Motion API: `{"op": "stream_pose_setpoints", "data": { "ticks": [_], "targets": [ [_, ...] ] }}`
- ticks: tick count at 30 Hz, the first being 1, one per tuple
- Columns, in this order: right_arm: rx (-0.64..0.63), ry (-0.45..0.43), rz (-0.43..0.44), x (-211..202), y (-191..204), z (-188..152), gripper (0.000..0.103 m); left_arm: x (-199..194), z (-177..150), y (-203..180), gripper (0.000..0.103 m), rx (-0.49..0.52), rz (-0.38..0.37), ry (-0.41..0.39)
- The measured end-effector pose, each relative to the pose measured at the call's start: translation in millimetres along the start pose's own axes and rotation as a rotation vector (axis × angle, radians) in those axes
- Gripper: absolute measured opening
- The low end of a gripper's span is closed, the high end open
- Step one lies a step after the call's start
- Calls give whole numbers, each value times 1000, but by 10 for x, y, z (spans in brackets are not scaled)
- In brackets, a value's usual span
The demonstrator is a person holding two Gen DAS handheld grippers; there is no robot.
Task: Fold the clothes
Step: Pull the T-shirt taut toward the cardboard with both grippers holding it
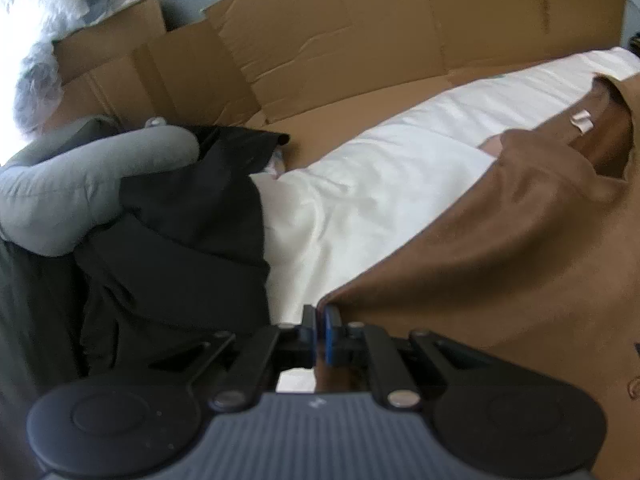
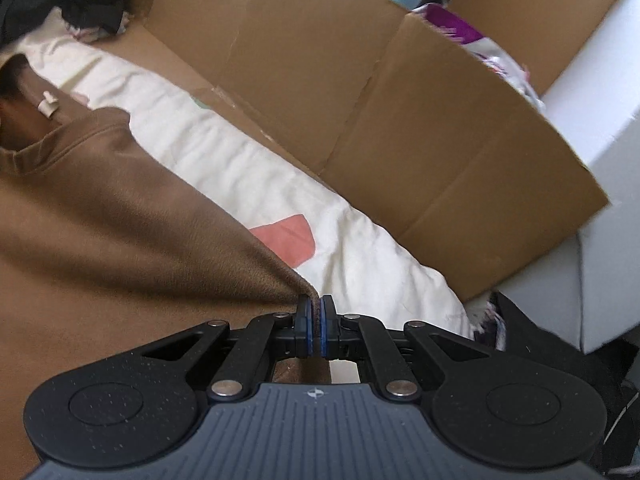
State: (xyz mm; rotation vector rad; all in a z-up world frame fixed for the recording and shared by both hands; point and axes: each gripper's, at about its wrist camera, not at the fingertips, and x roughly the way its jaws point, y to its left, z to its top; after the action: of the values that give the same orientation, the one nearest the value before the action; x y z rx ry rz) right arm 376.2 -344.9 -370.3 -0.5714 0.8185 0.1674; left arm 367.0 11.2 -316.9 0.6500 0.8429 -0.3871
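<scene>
A brown sweatshirt (image 1: 500, 256) lies spread over a white sheet (image 1: 380, 184), its neck opening and label toward the far side. My left gripper (image 1: 320, 314) is shut on the sweatshirt's left edge and pulls it into a taut peak. In the right wrist view my right gripper (image 2: 316, 304) is shut on the opposite edge of the brown sweatshirt (image 2: 112, 216), also raised into a peak over the white sheet (image 2: 248, 184).
Flattened cardboard walls (image 1: 340, 40) (image 2: 360, 100) stand behind the sheet. A heap of black and grey clothes (image 1: 160, 224) lies at the left. A pink patch (image 2: 290, 240) shows on the sheet. A white box (image 2: 600, 240) and colourful fabric (image 2: 480, 40) are at the right.
</scene>
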Motion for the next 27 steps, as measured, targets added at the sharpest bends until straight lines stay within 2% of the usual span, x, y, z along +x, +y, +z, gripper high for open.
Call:
{"op": "stream_pose_setpoints", "data": {
  "ticks": [13,27],
  "targets": [
    [-80,-16,-24,360,190,246,2,153,57,149,4,-23,65,66],
    [-158,-53,-55,528,355,574,2,167,-8,370,4,-80,118,79]
  ]
}}
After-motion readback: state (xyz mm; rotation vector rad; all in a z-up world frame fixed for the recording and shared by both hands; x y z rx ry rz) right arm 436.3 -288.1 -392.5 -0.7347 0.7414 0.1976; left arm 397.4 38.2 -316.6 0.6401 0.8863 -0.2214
